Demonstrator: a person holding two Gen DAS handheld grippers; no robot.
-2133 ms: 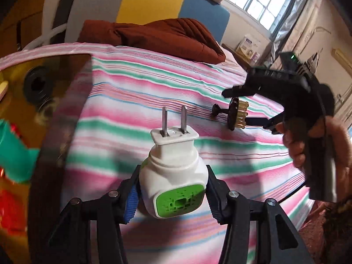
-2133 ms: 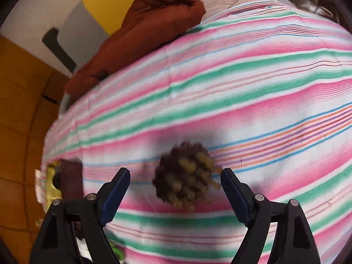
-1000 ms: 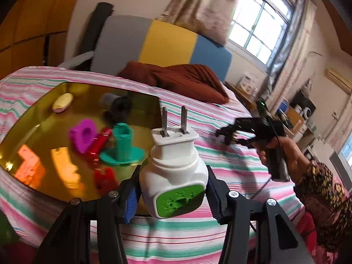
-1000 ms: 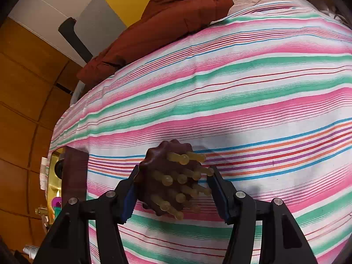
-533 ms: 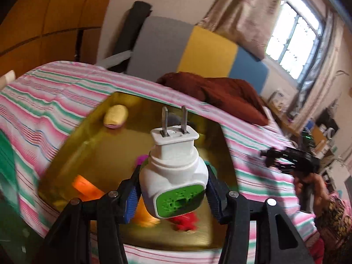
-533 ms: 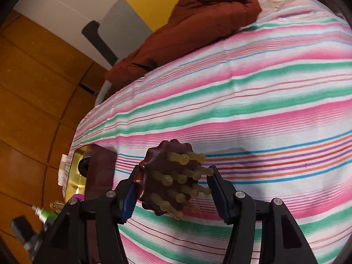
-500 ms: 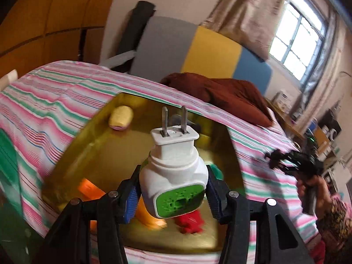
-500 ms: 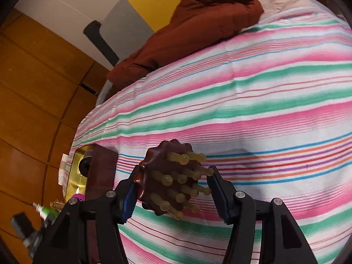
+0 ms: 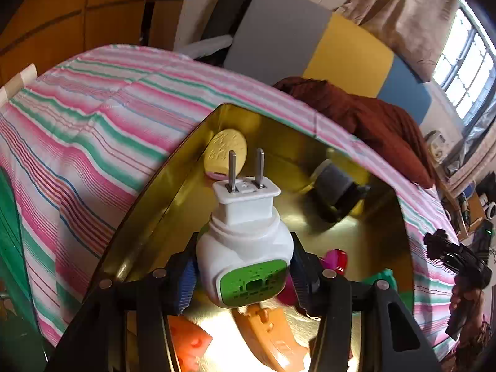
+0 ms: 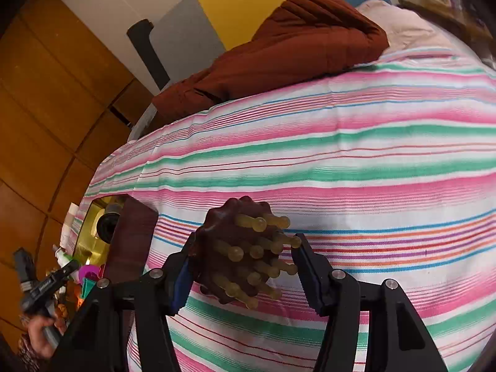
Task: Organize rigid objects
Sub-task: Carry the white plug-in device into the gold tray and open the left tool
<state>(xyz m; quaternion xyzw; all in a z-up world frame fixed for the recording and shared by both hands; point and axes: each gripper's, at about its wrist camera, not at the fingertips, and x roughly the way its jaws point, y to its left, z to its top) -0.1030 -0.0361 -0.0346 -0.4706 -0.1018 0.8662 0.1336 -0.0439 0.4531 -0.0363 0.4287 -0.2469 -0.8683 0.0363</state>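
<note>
My left gripper point(image 9: 245, 274) is shut on a white plug-in device with a green face point(image 9: 246, 248), its two metal prongs pointing up and away. It hangs over the open gold tin box point(image 9: 173, 186), which lies on the striped bedspread. My right gripper point(image 10: 243, 260) is shut on a dark brown massage brush head with yellowish pins point(image 10: 245, 251), held above the pink, green and white striped bed point(image 10: 341, 155). The right gripper also shows far right in the left wrist view point(image 9: 449, 252); the left one shows at lower left in the right wrist view point(image 10: 49, 282).
Inside the box lie a yellow oval piece point(image 9: 225, 150), a dark cylinder point(image 9: 336, 186), orange pieces point(image 9: 269, 331), a pink piece point(image 9: 333, 259) and a teal piece point(image 9: 383, 279). A rust-brown quilt point(image 10: 279, 59) lies at the bed's head, below a grey, yellow and blue headboard point(image 9: 310, 49).
The left gripper has carried the plug device leftward and lower over the box, which now fills the view beneath it. The right gripper, still holding the brush, has drifted slightly and rolled a little.
</note>
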